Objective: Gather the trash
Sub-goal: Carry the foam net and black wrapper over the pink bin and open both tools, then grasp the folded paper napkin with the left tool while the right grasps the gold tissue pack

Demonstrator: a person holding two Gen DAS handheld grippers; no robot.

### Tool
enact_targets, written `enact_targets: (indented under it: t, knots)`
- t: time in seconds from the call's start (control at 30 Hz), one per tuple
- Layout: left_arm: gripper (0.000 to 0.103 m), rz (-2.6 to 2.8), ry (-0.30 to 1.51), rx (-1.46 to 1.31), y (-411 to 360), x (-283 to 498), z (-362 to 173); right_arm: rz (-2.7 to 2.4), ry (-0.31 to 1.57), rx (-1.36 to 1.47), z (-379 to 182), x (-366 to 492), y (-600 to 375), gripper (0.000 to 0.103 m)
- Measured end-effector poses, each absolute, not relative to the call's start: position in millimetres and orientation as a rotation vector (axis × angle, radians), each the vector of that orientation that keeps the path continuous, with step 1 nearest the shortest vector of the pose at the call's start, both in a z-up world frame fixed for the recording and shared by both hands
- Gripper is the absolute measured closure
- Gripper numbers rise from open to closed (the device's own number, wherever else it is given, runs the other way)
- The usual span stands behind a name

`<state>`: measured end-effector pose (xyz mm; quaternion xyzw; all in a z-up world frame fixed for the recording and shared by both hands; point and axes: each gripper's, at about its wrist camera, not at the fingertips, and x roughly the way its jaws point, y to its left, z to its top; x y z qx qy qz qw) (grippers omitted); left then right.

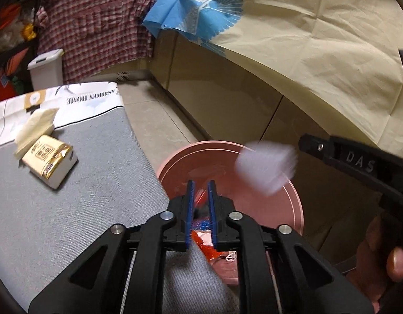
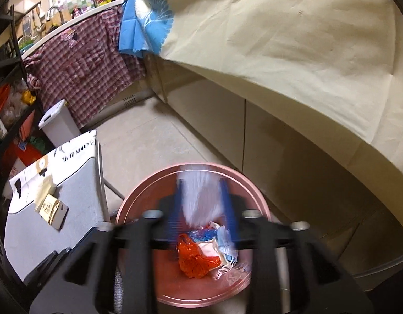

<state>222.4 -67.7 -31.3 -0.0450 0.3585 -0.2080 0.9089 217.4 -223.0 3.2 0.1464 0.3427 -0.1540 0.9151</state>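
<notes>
A pink round bin (image 2: 138,204) stands on the floor beside a grey table; it also shows in the left wrist view (image 1: 293,196). Inside lie an orange wrapper (image 2: 193,259), a blue face mask (image 2: 227,246) and other scraps. A blurred white tissue wad (image 2: 198,198) hangs between the fingers of my right gripper (image 2: 201,204) over the bin. In the left wrist view the wad (image 1: 266,167) shows beside the right gripper's black finger (image 1: 332,151), blurred. My left gripper (image 1: 201,185) is nearly shut and empty, above the table edge and the bin.
The grey table (image 1: 57,209) carries a gold-and-white tissue pack (image 1: 49,162) with crumpled paper (image 1: 36,128). A white lidded bin (image 2: 60,123) stands on the floor. A counter draped in cream cloth (image 2: 293,52), a blue cloth (image 2: 143,26) and a plaid shirt (image 2: 83,62) runs along the right.
</notes>
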Motion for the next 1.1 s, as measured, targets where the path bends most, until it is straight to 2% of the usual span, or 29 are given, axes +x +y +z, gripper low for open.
enact_targets:
  t: [0.37,0.6,0.67,0.73,0.83,0.97,1.1]
  knots:
    - [0.089,-0.320,0.714,-0.102,-35.1,192.1,-9.7,-0.218,0.654,0.301,18.3,202.8,-207.5,0.062]
    - [0.089,-0.175,0.686,-0.116,17.9,167.8,9.3,-0.097,0.611,0.298,25.9,189.5,-184.0,0.062]
    - [0.089,-0.125,0.675,-0.131,36.7,163.9,11.8,-0.073,0.587,0.291,29.1,186.3,-177.3,0.059]
    - [0.089,-0.081,0.670,-0.161,54.0,161.2,11.4,-0.046,0.565,0.271,30.6,183.0,-168.1,0.051]
    - [0.089,-0.021,0.663,-0.211,78.4,158.9,7.4,0.009,0.564,0.247,27.8,182.2,-155.8,0.046]
    - [0.089,0.028,0.662,-0.231,99.7,161.9,3.2,0.069,0.569,0.195,24.1,184.0,-136.2,0.042]
    - [0.089,0.067,0.643,-0.260,124.4,166.4,2.8,0.119,0.596,0.177,16.2,191.7,-117.8,0.031]
